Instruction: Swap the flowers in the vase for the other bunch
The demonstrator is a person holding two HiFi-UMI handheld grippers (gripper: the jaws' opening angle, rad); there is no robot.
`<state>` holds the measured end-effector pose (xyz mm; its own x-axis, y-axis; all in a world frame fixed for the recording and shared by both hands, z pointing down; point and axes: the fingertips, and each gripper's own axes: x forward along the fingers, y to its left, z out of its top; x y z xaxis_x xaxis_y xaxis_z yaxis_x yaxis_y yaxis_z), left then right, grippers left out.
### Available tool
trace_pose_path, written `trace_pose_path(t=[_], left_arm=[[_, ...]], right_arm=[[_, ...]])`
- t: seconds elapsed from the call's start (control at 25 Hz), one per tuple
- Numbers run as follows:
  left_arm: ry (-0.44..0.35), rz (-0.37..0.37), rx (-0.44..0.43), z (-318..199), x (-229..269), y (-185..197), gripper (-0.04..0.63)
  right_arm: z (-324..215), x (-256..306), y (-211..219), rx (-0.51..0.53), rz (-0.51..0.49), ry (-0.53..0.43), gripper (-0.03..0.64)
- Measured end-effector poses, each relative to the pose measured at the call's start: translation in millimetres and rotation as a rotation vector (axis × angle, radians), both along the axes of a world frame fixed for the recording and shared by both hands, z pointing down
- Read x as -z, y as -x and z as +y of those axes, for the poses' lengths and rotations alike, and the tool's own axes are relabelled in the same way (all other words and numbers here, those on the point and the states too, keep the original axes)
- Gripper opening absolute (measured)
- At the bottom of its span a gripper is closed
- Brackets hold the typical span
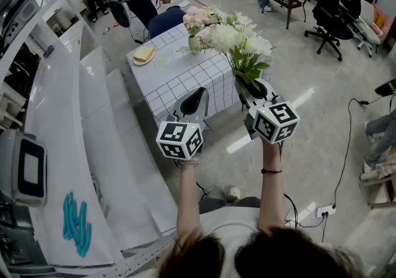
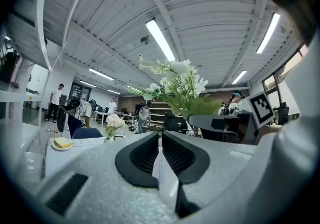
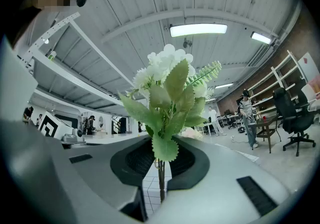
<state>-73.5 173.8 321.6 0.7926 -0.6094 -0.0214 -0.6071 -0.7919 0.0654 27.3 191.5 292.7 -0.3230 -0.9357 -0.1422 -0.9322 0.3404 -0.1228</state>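
Two grippers are raised side by side at the middle of the head view, above a table (image 1: 176, 78) with a grid cloth. My right gripper (image 3: 161, 162) has its jaws closed on the thin stems of a white bunch (image 3: 170, 86), which stands upright out of them, with leaves and blooms above. My left gripper (image 2: 160, 143) is closed tight with nothing between its jaws. On the table, toward the upper middle of the frame, a small vase (image 1: 193, 42) holds pink flowers (image 1: 195, 18), just left of the white blooms in the picture. A plate (image 1: 143, 56) with a yellow slice sits at the table's left corner.
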Motion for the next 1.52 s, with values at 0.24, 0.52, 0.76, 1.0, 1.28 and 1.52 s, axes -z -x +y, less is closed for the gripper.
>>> trace_pose_path(t=[0.24, 0.52, 0.76, 1.0, 1.28, 1.52], left_arm=[[0.004, 0.004, 0.009, -4.8, -4.4, -0.2, 0.032], [0.012, 0.007, 0.008, -4.3, -6.1, -6.1, 0.032], [0.035, 0.011, 0.027, -6.8, -13.2, 6.1, 0.032], [0.06, 0.001, 0.062, -18.6, -17.4, 20.1, 0.032], [0.088, -0.017, 0.059, -52.2, -27.3, 22.2, 0.032], [0.096, -0.01, 0.014, -96.9, -25.5, 8.3, 0.032]], right_arm=[[-3.8, -3.0, -1.4, 0.007, -0.001, 0.0, 0.055], [-4.7, -2.3, -6.9, 0.013, -0.018, 0.002, 0.055], [-12.0, -10.4, -5.3, 0.005, -0.059, 0.016, 0.055], [-24.4, -17.8, -3.6, 0.002, -0.1, 0.028, 0.055], [-59.7, -26.3, -8.6, -0.011, -0.13, 0.044, 0.055], [-101.3, -37.6, -14.0, -0.031, -0.139, 0.074, 0.055]])
